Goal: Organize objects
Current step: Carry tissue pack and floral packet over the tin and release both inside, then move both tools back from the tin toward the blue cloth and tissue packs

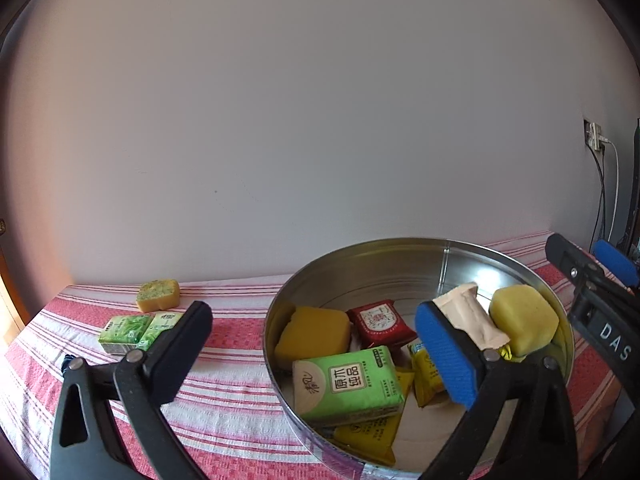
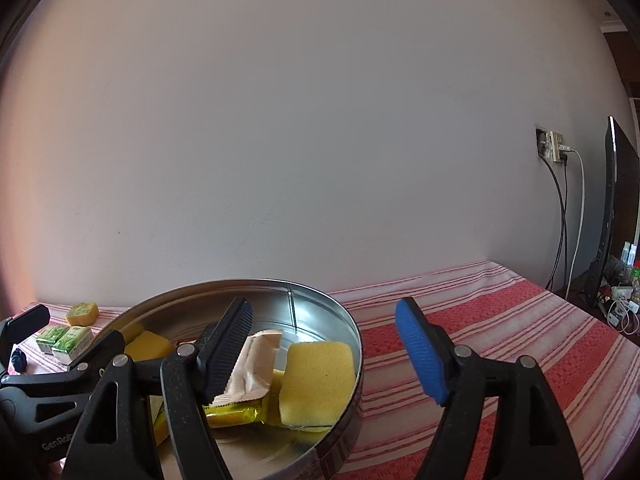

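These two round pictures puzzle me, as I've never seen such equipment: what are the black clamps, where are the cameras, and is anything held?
The clamps are two-finger grippers that a person holds, one per hand; nothing here is a robot arm. Each carries a wide-angle camera looking along its fingers, hence the round, bent pictures. One picture is from the left gripper, the other from the right gripper. Both stand open and hold nothing.

On the striped tablecloth sits a round metal tin filled with yellow sponges, a green tissue pack and snack packets. Outside it lie two small green packs and another sponge.
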A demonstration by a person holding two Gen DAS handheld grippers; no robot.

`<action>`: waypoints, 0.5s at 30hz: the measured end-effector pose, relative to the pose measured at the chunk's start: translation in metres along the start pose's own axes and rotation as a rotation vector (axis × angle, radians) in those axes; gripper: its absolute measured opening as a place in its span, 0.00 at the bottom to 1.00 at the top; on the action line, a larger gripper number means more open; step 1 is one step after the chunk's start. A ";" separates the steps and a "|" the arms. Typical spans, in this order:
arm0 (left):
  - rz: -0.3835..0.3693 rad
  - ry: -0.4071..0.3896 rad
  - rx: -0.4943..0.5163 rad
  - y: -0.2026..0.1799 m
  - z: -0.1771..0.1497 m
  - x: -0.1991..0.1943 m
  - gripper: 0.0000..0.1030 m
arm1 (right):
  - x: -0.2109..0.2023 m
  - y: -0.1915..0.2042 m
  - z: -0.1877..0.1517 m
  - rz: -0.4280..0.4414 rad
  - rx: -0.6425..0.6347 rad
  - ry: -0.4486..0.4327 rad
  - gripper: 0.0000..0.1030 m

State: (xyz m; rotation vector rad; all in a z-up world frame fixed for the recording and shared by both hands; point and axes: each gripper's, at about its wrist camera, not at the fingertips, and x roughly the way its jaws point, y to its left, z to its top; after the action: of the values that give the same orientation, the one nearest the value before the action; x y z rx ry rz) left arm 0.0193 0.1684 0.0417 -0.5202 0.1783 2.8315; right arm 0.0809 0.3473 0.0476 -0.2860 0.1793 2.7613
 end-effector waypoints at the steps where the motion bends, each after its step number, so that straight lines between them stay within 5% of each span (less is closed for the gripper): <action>1: 0.004 -0.001 -0.006 0.002 0.000 -0.001 1.00 | -0.002 -0.002 0.001 -0.002 0.018 -0.014 0.74; 15: 0.079 -0.016 -0.018 0.022 -0.012 -0.004 1.00 | -0.014 -0.007 0.001 -0.085 0.066 -0.066 0.77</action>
State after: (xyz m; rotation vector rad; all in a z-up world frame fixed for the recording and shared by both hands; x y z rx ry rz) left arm 0.0213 0.1445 0.0341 -0.5053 0.1749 2.9159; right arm 0.0960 0.3495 0.0506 -0.1803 0.2346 2.6702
